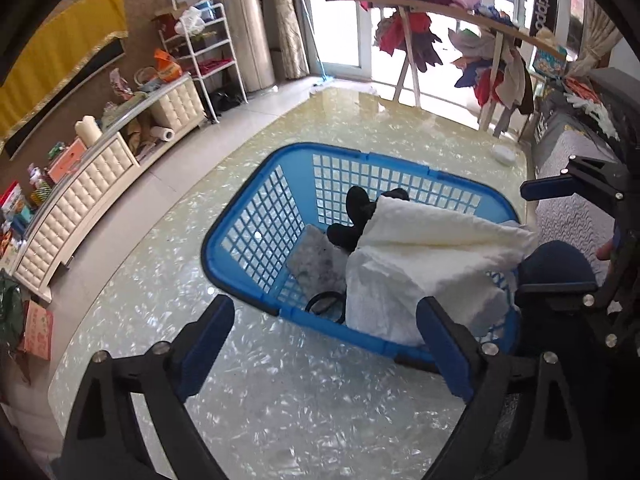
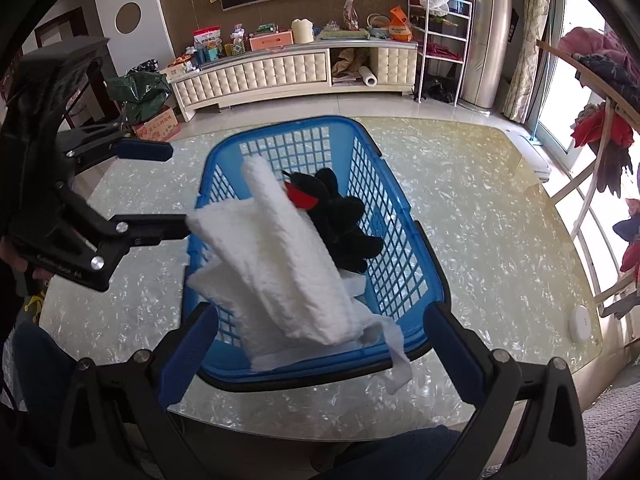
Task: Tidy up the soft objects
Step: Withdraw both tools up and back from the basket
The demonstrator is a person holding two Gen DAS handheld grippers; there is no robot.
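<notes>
My left gripper (image 1: 324, 344) stands wide, nothing between its fingers; my right gripper (image 2: 320, 352) is wide too. The white fleecy towel (image 2: 280, 256) (thick, loosely folded) lies in the blue basket (image 2: 400, 248), draping over its near rim beside a black plush toy (image 2: 340, 216).
</notes>
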